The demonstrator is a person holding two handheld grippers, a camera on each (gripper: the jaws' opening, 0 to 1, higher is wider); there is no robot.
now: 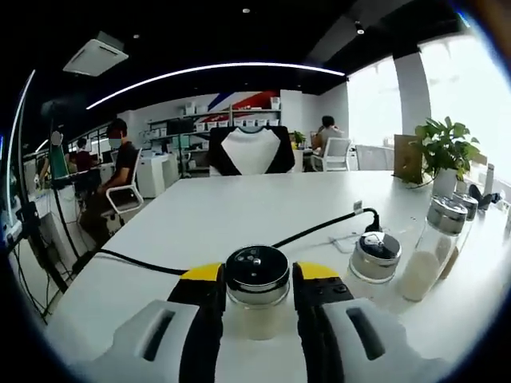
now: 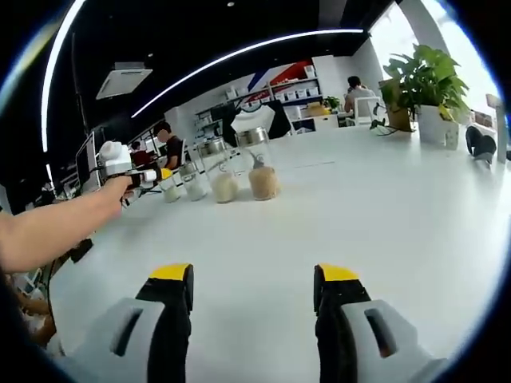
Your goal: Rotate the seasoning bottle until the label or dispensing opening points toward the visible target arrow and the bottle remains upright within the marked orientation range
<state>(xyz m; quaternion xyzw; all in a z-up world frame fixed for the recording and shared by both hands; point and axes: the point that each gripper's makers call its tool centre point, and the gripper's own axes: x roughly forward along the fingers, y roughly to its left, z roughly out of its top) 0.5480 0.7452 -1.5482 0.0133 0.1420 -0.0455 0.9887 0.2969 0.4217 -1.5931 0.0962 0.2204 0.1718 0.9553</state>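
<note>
The seasoning bottle (image 1: 257, 307) stands upright on the white table (image 1: 239, 215); it is clear glass with pale powder and a shiny metal lid with small holes. My left gripper (image 1: 259, 274) is shut on it, one yellow-tipped jaw pressing each side just under the lid. In the right gripper view, a person's bare arm holds that left gripper (image 2: 164, 177) far off at the left, by a small bottle (image 2: 170, 190). My right gripper (image 2: 254, 281) hovers low over bare tabletop, open, with nothing between its jaws.
A short silver-lidded jar (image 1: 375, 255) and a tall shaker of white powder (image 1: 431, 251) stand right of the held bottle. A black cable (image 1: 319, 227) crosses the table. Two larger jars (image 2: 223, 182) (image 2: 260, 174) stand mid-table. A potted plant (image 2: 427, 84) and seated people are beyond.
</note>
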